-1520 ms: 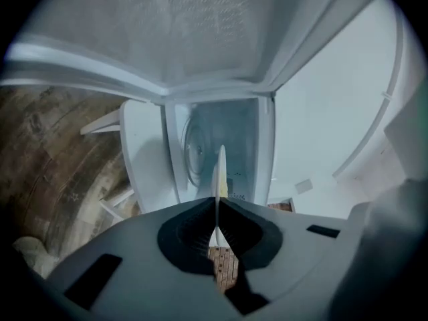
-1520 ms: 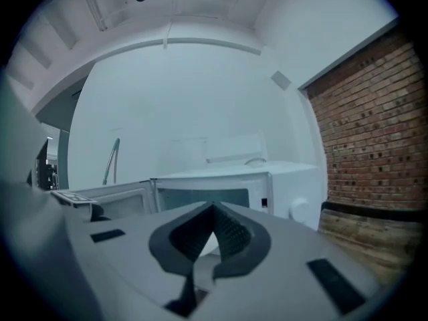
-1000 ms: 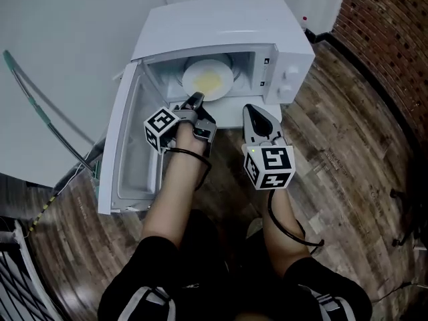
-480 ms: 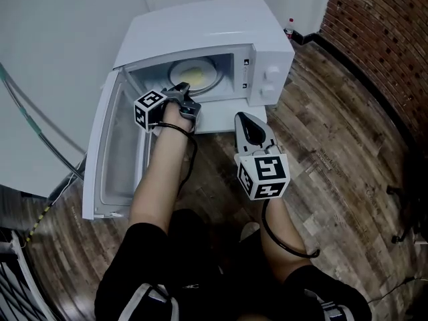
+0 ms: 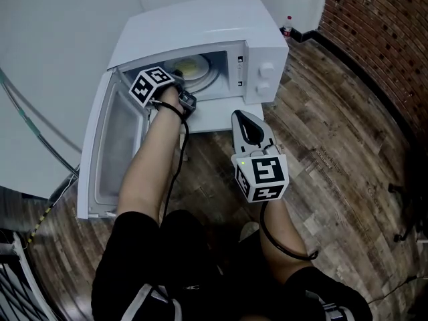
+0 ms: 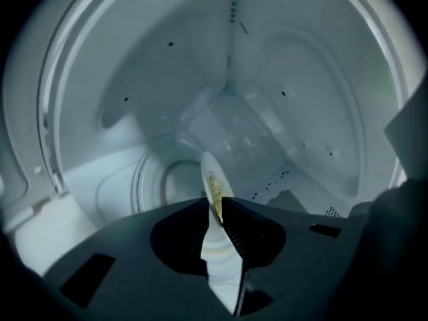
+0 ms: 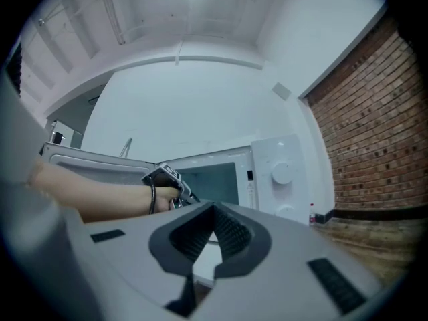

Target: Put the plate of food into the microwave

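Note:
The white microwave (image 5: pixel 200 25) stands on the floor with its door (image 5: pixel 107 152) swung open to the left. A white plate (image 5: pixel 190 65) with yellow food is inside the cavity. My left gripper (image 5: pixel 178 79) reaches into the cavity at the plate's near edge. In the left gripper view the plate's rim (image 6: pixel 212 179) runs edge-on between the jaws of the left gripper (image 6: pixel 214 202), which are opening around it. My right gripper (image 5: pixel 243 117) hangs in front of the microwave, shut and holding nothing. Its jaws (image 7: pixel 214 209) point toward the control panel side (image 7: pixel 281 172).
A brick wall (image 5: pixel 381 39) runs along the right, with a small bottle (image 5: pixel 287 25) at its foot beside the microwave. The open door blocks the left side. A thin metal frame (image 5: pixel 40 126) leans at the far left. The person's knees are below the grippers.
The left gripper has pushed forward from the microwave's opening into the cavity, taking the plate deeper. The right gripper has stayed in front, nearly still.

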Available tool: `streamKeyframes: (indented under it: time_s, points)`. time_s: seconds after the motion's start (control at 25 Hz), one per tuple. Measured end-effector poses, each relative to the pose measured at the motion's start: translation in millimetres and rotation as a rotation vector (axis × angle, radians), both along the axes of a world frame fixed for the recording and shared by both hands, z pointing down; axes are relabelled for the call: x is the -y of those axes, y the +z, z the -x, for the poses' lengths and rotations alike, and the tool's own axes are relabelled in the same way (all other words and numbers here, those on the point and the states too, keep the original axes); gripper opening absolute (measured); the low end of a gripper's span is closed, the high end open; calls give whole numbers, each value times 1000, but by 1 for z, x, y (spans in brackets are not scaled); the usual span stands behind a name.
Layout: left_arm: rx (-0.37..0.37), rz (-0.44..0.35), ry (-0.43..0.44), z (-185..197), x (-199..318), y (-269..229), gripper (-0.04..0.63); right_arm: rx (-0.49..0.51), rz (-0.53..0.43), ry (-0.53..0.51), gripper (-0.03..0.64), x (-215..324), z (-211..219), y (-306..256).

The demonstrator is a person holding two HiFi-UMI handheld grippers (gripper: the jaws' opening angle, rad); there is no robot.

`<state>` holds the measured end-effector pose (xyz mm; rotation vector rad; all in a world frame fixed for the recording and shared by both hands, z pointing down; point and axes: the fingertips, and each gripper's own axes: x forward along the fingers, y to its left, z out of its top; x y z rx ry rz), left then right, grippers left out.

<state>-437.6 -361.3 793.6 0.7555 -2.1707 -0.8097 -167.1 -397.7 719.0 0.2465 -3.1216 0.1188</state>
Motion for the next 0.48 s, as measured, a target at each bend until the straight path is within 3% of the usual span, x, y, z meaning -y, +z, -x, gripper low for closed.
streamKeyframes:
  time_s: [0.2, 0.36, 0.48]
  points:
    - [180, 331, 74, 6, -4, 4, 96, 5, 7, 1, 6, 2, 0, -1]
    - [280, 422, 111, 8, -4, 7, 111, 11, 12, -3, 6, 1, -1, -2]
    - [308, 469, 121, 7, -1, 7, 121, 14, 19, -2, 6, 2, 0, -2]
